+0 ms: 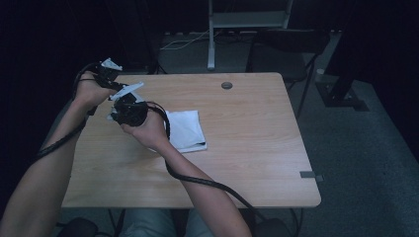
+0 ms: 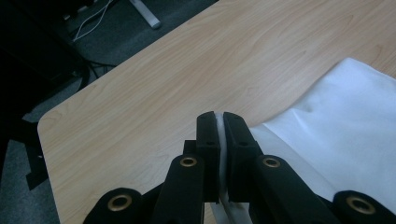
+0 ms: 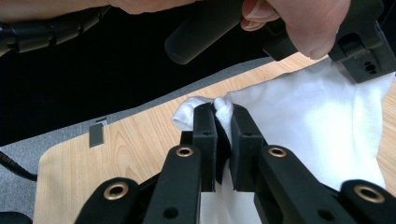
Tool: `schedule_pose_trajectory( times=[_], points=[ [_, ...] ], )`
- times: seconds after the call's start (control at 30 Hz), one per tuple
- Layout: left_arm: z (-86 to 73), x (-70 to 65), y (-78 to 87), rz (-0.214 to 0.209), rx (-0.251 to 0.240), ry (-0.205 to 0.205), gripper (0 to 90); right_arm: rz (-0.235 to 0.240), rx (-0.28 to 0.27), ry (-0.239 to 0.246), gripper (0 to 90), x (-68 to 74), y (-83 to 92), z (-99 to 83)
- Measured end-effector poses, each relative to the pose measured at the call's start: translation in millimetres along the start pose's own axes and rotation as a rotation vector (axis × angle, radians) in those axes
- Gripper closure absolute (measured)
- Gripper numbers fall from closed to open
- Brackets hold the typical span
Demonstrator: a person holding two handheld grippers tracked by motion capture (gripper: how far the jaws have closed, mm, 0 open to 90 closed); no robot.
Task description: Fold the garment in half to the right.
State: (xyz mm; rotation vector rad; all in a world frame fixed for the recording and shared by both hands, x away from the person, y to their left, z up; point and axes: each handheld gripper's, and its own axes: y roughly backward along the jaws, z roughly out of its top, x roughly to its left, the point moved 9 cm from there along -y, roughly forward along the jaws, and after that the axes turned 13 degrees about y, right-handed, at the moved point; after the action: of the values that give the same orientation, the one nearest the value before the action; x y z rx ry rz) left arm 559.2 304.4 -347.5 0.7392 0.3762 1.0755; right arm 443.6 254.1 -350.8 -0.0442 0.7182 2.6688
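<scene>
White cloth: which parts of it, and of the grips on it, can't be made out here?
- High view: the near-left part of the white cloth is hidden by the right hand.
- Left gripper view: the cloth runs off the right edge.
- Right gripper view: the left hand-held gripper covers the far corner.

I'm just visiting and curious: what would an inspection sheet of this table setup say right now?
Surface: light wooden table, with a small round grey disc near its far edge.
Job's things: white folded cloth, partly lifted at one side.
Clutter: nothing seen.
Grippers: left hand-held gripper shut on a cloth edge; right hand-held gripper shut on a bunched cloth corner.
Cables: black cable trailing off the table's near edge.
Surroundings: dark room, grey floor.
</scene>
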Motion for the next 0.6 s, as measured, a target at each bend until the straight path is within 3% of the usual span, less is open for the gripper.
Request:
schedule_pose_trajectory(
  times=[0.6],
  points=[
    [-2.8,3.4,2.2,0.016,0.015,-0.002,86.3,0.01,-0.007,-0.003,82.7,4.2,-5.6,2.5]
  ],
)
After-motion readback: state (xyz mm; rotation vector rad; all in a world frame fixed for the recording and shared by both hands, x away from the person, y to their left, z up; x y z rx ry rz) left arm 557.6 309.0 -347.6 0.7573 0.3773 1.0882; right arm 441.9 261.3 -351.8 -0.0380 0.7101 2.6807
